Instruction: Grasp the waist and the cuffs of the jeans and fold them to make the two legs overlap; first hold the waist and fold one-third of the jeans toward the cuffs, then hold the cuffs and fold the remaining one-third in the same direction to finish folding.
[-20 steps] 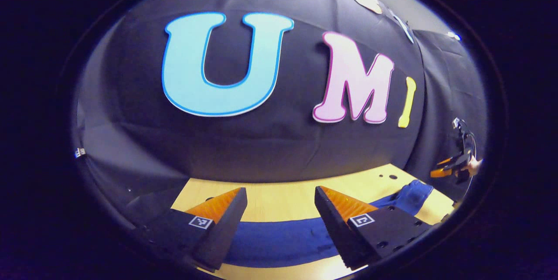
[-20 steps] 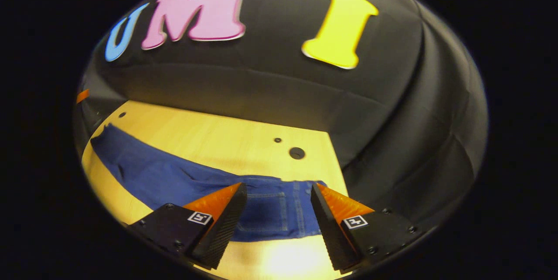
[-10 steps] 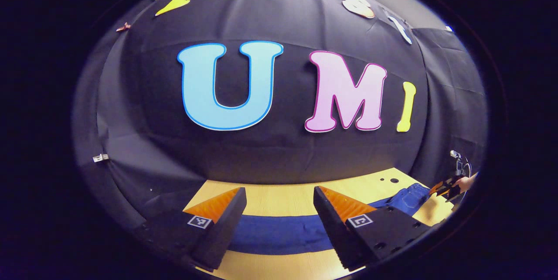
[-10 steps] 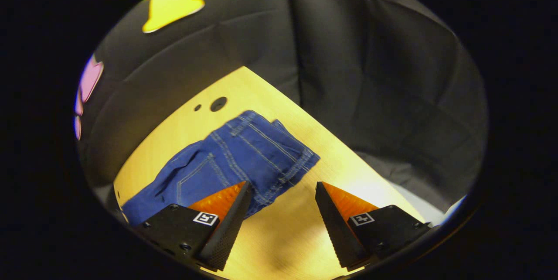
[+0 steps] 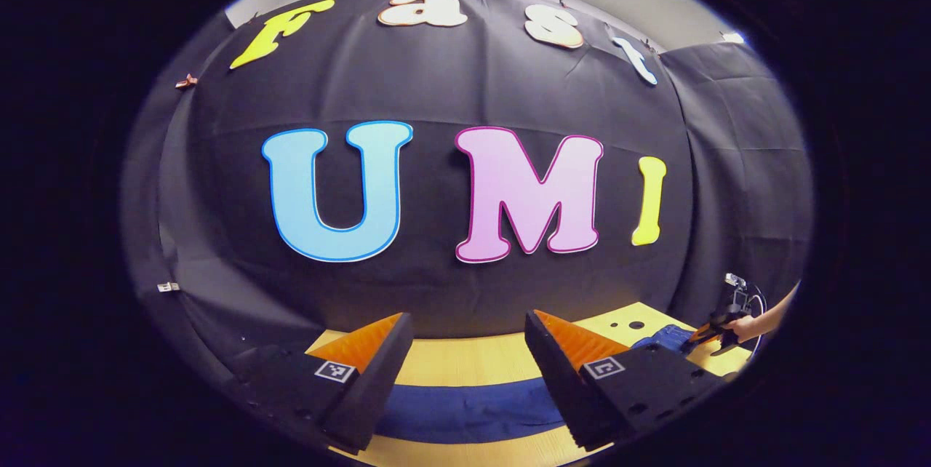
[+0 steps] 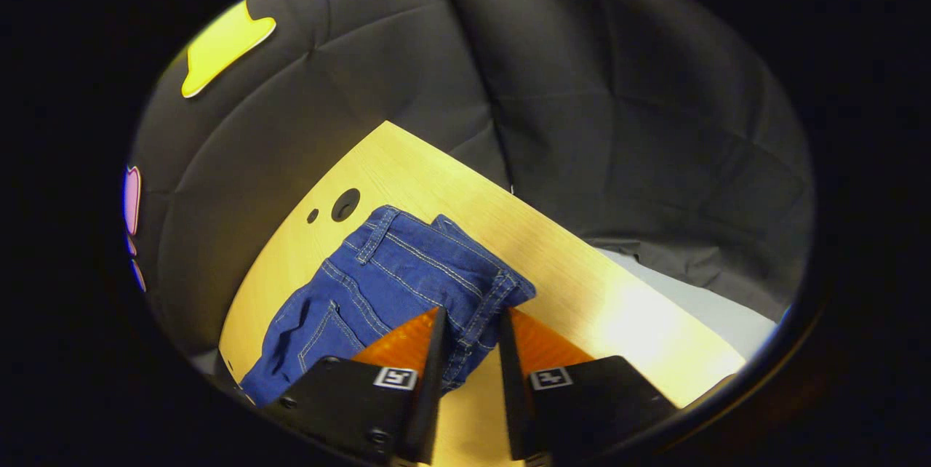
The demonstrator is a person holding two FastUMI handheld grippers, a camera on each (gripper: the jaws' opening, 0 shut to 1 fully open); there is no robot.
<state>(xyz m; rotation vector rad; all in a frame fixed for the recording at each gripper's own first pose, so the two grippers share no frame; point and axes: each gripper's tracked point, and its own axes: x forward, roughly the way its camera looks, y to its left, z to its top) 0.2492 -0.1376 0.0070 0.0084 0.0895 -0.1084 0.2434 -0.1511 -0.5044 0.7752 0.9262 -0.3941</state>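
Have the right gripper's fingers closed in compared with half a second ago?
Yes. The right gripper has narrowed its gap and now straddles the waistband edge of the jeans, which lie on the table.

- Jeans (image 6: 393, 278) lie on the table (image 6: 582, 285), waist end ahead of the right gripper (image 6: 469, 343)
- A leg (image 5: 465, 412) crosses ahead of the left gripper (image 5: 465, 350)
- Booth wall (image 5: 436, 89) behind the table

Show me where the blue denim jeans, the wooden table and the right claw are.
Blue denim jeans (image 6: 407, 263): right gripper view, seat panel near the waistband.
Light wooden table (image 6: 582, 292): right gripper view, bare top beside the jeans.
Right claw (image 6: 469, 340): right gripper view, between its fingertips at the waistband.
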